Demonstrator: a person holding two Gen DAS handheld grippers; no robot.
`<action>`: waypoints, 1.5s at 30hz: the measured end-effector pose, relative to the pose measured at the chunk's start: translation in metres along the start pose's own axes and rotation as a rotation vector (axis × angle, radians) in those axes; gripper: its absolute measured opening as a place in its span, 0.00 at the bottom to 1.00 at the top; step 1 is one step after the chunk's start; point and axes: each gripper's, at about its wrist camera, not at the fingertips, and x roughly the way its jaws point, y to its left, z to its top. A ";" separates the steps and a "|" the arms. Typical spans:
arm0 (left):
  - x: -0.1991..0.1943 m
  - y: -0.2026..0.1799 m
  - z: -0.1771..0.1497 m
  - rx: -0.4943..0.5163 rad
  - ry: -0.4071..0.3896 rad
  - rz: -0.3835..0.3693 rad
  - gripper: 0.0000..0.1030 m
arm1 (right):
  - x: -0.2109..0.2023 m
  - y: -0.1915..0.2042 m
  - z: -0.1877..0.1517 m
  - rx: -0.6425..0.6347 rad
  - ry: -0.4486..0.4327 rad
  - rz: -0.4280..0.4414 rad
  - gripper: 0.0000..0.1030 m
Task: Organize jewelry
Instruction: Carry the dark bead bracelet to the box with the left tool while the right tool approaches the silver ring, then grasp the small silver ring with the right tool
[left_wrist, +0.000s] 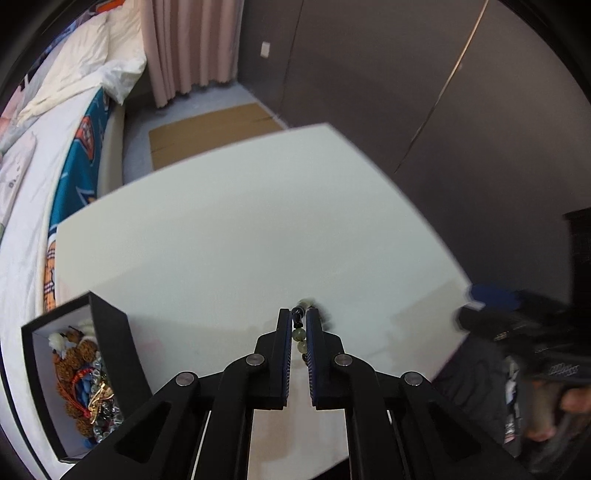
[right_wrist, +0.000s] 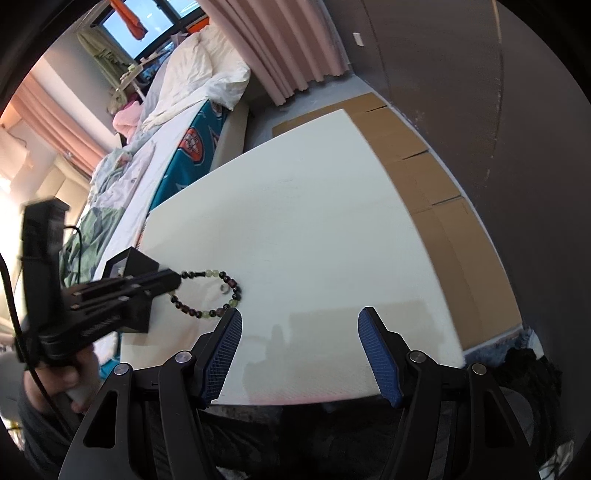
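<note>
Bracelet sits low centre in the left wrist view, pinched between the left gripper's narrowed fingers over the table; only here the box at lower left shows its beads. In the right wrist view, the right gripper hovers at the bottom, fingers spread wide, while the bracelet's loop hangs at mid-left from the level left gripper.

hand-held grippers: 2 — left, right | bead bracelets on the white counter: 1 | black jewelry boxes: 1, at the counter's left edge — jewelry heaped inside, pieces too tangled to count
</note>
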 end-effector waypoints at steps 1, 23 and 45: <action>-0.005 -0.001 0.003 -0.001 -0.013 -0.006 0.07 | 0.001 0.002 0.001 -0.006 0.003 0.002 0.64; -0.077 0.062 0.002 -0.116 -0.152 0.003 0.07 | 0.059 0.077 0.001 -0.270 0.084 0.008 0.38; -0.107 0.136 -0.013 -0.251 -0.210 0.038 0.07 | 0.108 0.110 0.015 -0.408 0.135 -0.177 0.14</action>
